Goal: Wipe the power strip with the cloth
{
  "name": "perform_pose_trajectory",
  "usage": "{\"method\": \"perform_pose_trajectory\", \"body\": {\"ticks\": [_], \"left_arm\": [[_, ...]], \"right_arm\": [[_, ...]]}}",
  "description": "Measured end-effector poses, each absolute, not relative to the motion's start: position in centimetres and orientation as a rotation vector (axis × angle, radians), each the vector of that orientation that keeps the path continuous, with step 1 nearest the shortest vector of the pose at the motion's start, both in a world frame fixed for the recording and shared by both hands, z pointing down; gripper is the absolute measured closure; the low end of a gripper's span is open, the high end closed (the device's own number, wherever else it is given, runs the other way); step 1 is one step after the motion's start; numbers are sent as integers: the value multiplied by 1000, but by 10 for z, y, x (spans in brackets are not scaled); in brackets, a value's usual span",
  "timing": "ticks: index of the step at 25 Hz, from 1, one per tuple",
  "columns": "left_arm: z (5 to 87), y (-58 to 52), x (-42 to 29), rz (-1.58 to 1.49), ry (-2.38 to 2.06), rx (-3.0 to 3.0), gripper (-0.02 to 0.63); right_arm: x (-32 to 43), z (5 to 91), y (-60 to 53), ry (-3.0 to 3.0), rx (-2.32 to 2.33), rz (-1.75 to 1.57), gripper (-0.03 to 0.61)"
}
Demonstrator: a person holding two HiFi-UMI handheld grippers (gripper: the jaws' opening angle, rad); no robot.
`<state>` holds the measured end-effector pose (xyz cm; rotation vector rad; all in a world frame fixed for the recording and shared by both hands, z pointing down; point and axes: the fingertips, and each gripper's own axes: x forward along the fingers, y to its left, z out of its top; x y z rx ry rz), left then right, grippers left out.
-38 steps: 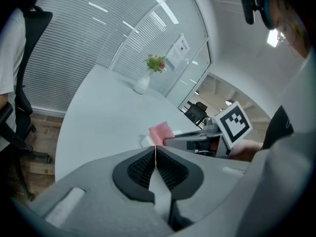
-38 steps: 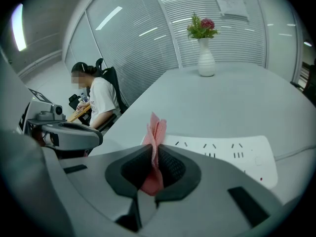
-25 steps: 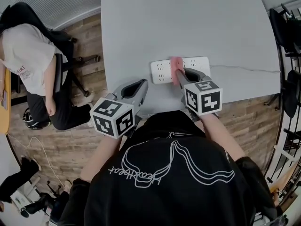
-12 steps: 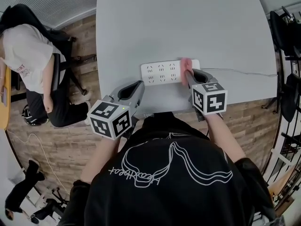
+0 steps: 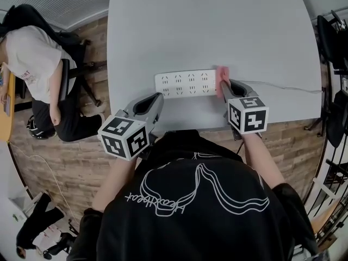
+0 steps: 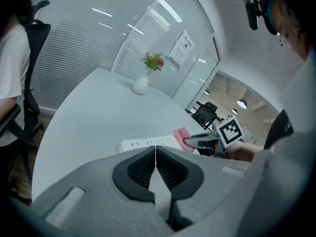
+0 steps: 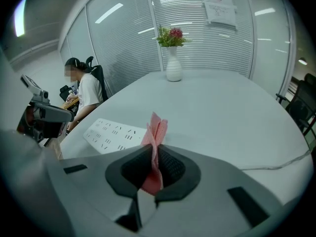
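A white power strip (image 5: pixel 185 84) lies across the grey table (image 5: pixel 206 31) near its front edge; the strip also shows in the left gripper view (image 6: pixel 148 143) and the right gripper view (image 7: pixel 114 133). My right gripper (image 5: pixel 223 89) is shut on a pink cloth (image 5: pixel 222 76), (image 7: pixel 155 132), which rests at the strip's right end. My left gripper (image 5: pixel 156 100) hovers just in front of the strip's left part, jaws pressed together with nothing between them (image 6: pixel 155 154).
A white cable (image 5: pixel 283 87) runs right from the strip. A white vase of flowers (image 7: pixel 173 65) stands at the table's far end. A seated person (image 5: pixel 38 64) is on a chair to the left. Black chairs (image 5: pixel 331 37) stand at the right.
The pink cloth in my right gripper has slid rightward along the power strip, from its middle to its right end. The left gripper stays in front of the strip.
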<state>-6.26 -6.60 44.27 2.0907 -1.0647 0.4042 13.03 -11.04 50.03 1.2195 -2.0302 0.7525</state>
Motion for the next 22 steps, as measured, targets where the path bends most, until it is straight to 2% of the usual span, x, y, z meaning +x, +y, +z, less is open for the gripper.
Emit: {"method": "perform_pose_trajectory", "body": {"ticks": [13, 22], "left_arm": [[436, -68, -70, 397, -1087, 2109, 598], [431, -66, -93, 412, -1034, 2137, 598]], "right_arm": [[129, 490, -111, -2062, 1239, 808, 543], [68, 451, -105, -2216, 1239, 877, 543]]}}
